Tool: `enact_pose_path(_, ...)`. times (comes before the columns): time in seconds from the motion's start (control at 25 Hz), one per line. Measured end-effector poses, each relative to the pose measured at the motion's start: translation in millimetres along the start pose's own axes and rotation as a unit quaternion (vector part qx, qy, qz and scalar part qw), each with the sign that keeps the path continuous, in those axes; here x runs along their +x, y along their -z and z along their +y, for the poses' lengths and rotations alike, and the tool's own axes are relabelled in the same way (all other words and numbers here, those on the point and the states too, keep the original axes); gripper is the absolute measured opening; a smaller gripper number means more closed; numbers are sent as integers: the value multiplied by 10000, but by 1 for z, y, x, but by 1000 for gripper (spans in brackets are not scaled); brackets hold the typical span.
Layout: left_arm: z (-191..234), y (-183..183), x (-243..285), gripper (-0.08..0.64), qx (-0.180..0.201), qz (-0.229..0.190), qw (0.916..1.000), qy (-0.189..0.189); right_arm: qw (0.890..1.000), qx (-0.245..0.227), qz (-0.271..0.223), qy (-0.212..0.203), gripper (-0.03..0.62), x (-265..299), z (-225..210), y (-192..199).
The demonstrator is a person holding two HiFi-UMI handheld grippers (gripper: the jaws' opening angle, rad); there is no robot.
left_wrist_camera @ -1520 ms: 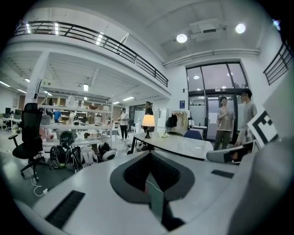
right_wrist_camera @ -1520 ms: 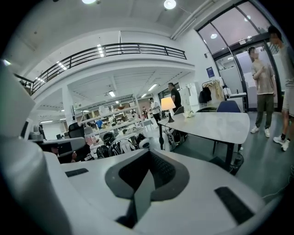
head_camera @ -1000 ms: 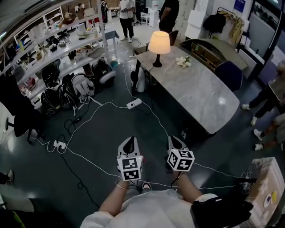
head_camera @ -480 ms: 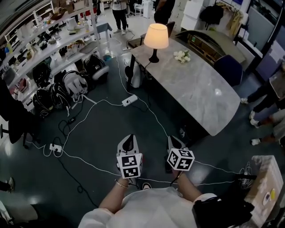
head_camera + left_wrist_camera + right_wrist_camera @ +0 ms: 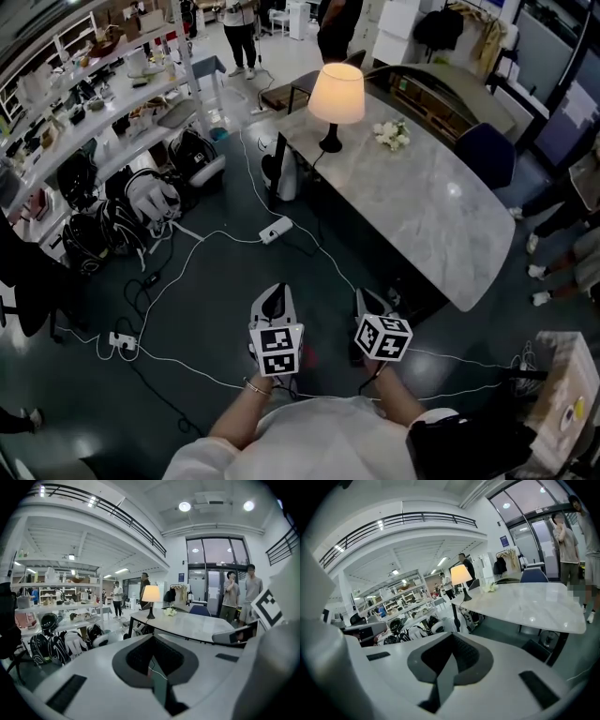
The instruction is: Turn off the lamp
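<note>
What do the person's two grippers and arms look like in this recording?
The left gripper and right gripper are matching white shells that taper forward, with dark grey jaw linings. Behind the jaws, the left cube and right cube are white with black square markers. The person wears a white short-sleeved top and a thin bracelet on the left wrist.

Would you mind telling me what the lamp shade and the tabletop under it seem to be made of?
Lamp shade: probably fabric or paper, matte; it glows evenly from the light inside. Tabletop: looks like polished marble or a marble-look slab; pale grey veining with a bright reflected spot.
</note>
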State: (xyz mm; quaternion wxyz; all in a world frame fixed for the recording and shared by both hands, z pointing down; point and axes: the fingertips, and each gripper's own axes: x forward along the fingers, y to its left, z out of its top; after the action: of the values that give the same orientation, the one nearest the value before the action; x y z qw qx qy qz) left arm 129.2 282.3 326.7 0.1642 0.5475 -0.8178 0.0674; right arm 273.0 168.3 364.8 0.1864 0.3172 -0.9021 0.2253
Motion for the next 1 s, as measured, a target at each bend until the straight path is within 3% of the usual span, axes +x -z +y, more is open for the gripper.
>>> enact_pose_path(0.56, 92, -14, 93, -2, 26, 110, 9989, 446, 9997, 72, -133, 170, -2, 102, 57, -33)
enact_pose_path(0.88, 113, -11, 115, -3, -57, 218, 9987, 458, 9983, 132, 97, 562, -2, 116, 38, -22)
enact_pose_path(1.0, 125, -10, 125, -3, -258, 276, 9986, 376, 9981, 93, 201, 570, -2, 129, 38, -21)
